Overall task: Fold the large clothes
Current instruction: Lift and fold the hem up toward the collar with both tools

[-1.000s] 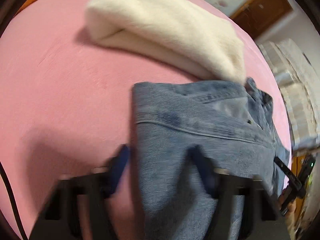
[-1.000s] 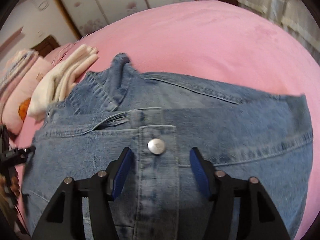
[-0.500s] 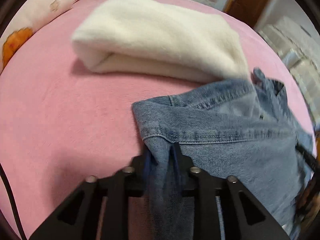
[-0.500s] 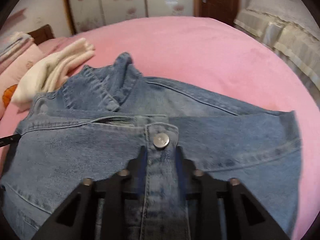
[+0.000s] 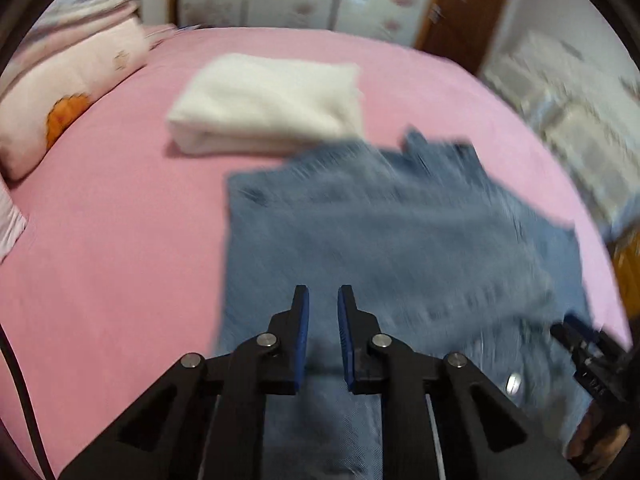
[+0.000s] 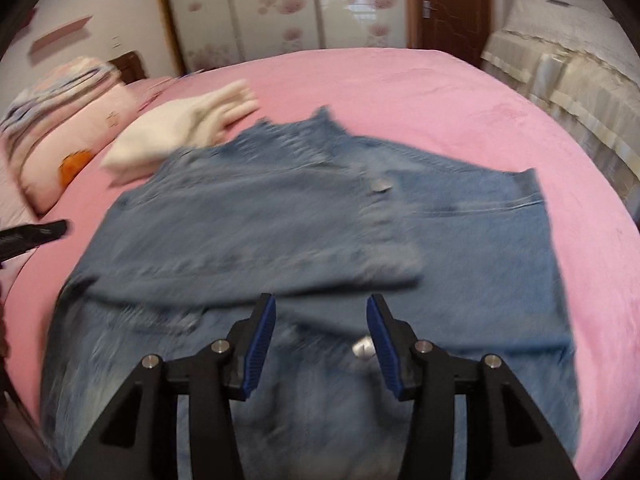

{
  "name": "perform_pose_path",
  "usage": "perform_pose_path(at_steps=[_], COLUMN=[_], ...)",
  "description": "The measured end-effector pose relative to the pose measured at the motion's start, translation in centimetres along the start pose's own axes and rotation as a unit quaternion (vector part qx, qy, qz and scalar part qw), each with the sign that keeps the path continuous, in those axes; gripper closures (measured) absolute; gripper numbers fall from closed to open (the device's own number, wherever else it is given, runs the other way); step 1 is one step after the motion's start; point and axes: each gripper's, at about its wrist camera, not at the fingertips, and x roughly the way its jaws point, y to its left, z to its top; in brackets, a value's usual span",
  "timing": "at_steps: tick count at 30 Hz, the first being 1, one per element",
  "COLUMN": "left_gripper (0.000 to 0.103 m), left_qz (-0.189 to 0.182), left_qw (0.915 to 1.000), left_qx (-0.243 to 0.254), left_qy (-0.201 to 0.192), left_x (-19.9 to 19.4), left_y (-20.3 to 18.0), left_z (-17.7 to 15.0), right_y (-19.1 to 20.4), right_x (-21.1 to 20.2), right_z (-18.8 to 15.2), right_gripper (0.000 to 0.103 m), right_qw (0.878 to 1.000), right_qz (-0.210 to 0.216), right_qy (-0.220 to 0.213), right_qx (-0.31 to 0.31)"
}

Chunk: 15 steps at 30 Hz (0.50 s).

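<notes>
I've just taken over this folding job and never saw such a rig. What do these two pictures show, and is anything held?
No robot: a person holds a two-finger gripper in each hand, each with a fisheye camera looking along its fingers. One picture comes from the left gripper, the other from the right gripper; the blue-padded black arms are their fingers. Both look down on a pink bed where a denim jacket lies, partly folded, next to a folded cream garment; a pillow lies further off. Nothing seems held: the left jaws have just been closing to a narrow, apparently empty gap; the right jaws have just been opening and stand wide above the jacket.
</notes>
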Motion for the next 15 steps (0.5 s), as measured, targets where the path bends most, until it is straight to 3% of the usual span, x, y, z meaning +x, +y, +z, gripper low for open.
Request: perform_pose_path(at_steps=[3, 6, 7, 9, 10, 12, 15], left_gripper=[0.091, 0.092, 0.092, 0.091, 0.091, 0.091, 0.091], left_qz=[0.017, 0.084, 0.069, 0.032, 0.029, 0.042, 0.057], left_qw=[0.9997, 0.9956, 0.9957, 0.9957, 0.9965, 0.9978, 0.9975], left_qx=[0.015, -0.007, -0.029, -0.063, -0.056, -0.02, 0.012], left_qy=[0.008, 0.042, 0.055, 0.059, 0.054, 0.047, 0.04], left_x=[1.3, 4.2, 4.7, 5.1, 5.0, 4.9, 4.8], left_y=[-1.7, -0.3, 1.0, 2.8, 3.0, 2.5, 2.0], left_z=[-2.2, -3.0, -3.2, -3.5, -3.6, -3.9, -4.3], right_y=[2.9, 4.6, 4.6, 3.3, 2.0, -1.7, -6.3], right_x=[-0.7, 0.4, 0.9, 2.2, 2.8, 3.0, 1.8], right_z=[-1.7, -2.3, -2.5, -2.7, -2.8, -3.1, -3.7], right_gripper=[0.055, 0.056, 0.056, 0.056, 0.057, 0.063, 0.063], right_qw=[0.999, 0.998, 0.998, 0.997, 0.996, 0.998, 0.991], right_qz=[0.004, 0.002, -0.004, -0.041, -0.058, -0.05, -0.134], right_qy=[-0.01, -0.007, -0.006, 0.006, 0.015, 0.028, 0.025], right_qx=[-0.038, -0.065, -0.069, -0.07, -0.061, -0.021, -0.013])
